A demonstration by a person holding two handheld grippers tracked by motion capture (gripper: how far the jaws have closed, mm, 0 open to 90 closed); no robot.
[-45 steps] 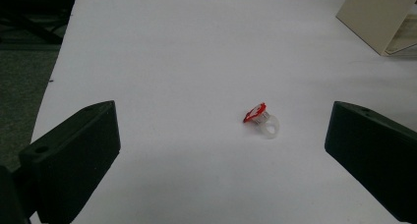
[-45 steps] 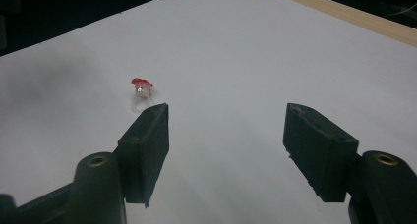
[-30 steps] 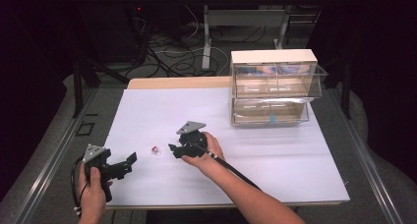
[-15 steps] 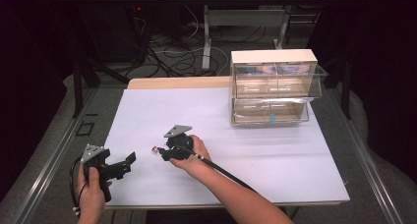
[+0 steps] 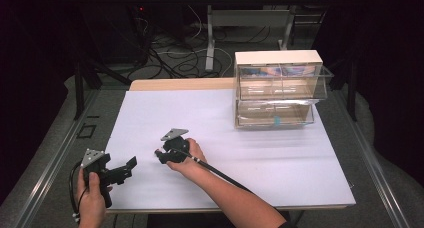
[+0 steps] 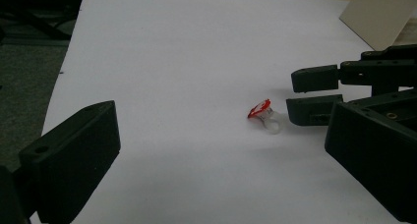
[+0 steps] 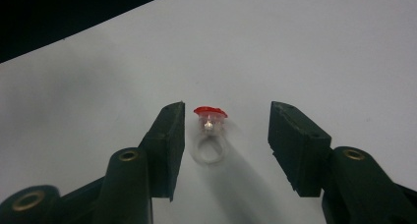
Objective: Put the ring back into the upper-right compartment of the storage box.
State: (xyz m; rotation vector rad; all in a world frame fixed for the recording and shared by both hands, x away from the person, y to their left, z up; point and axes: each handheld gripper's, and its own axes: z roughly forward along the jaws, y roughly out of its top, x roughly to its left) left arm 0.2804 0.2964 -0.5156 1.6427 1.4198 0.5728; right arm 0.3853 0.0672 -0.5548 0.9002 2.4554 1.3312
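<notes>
White sheet (image 5: 260, 153) over table, dark room behind, clear drawer cabinet (image 5: 277, 90) at far right. Small plastic ring (image 7: 210, 135), clear band, red top, lies on sheet left of centre. Right gripper (image 7: 226, 135) spread, jaws either side of ring, not touching; nearer its left jaw. Left gripper (image 5: 131, 164) spread, empty, near sheet's left edge, well apart from ring. Judgement: ring light, rigid, slick; likely skids or pops out under pinch. Best hold across band sides, low, gentle squeeze.
</notes>
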